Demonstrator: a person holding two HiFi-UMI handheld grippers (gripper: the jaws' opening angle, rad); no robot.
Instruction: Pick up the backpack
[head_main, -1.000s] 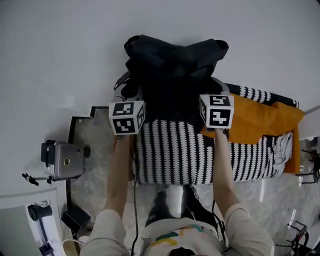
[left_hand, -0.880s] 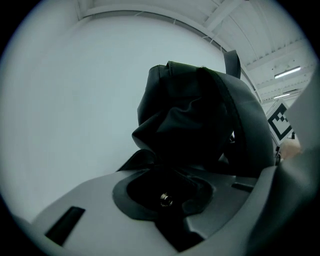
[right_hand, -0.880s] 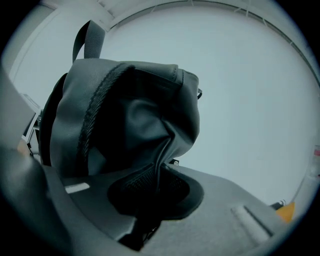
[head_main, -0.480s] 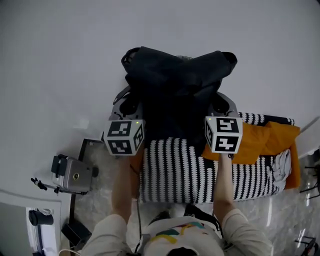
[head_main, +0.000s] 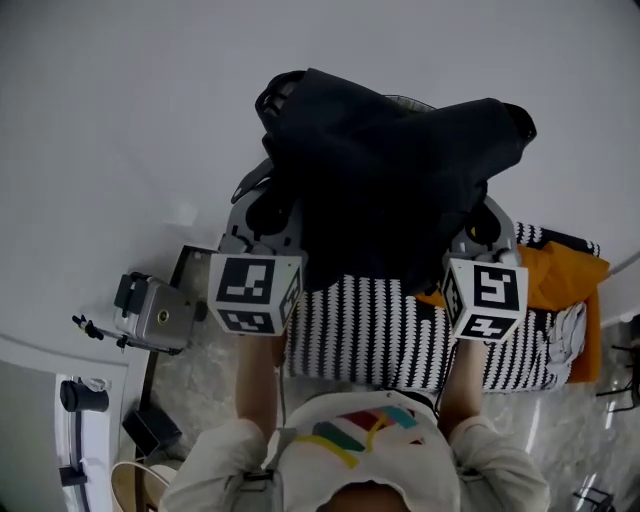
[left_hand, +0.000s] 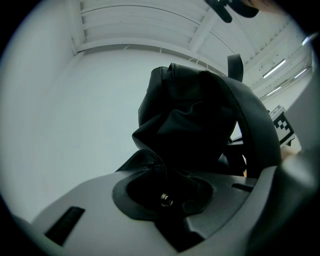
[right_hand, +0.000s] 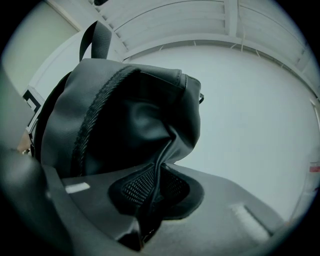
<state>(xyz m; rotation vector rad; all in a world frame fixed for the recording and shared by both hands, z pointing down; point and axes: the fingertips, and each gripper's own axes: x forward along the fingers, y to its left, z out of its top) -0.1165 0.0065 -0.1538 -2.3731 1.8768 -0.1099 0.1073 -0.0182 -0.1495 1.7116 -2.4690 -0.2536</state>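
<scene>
Now both pairs of jaws were nearly together, each clamped on black fabric. The left gripper pinched a fold at one side of the backpack, and the right gripper bit a seam at the other. The bag hung slack between them, with only pale wall behind it in both gripper views. A second earlier it had sat low over the striped cloth, between smaller marker cubes. Since then both hands had come up together, so the bag showed larger and higher in the head view, hiding more of the orange cloth. It looked clear of the cloth, so the pick-up seemed all but done, with only a steady hold left.
</scene>
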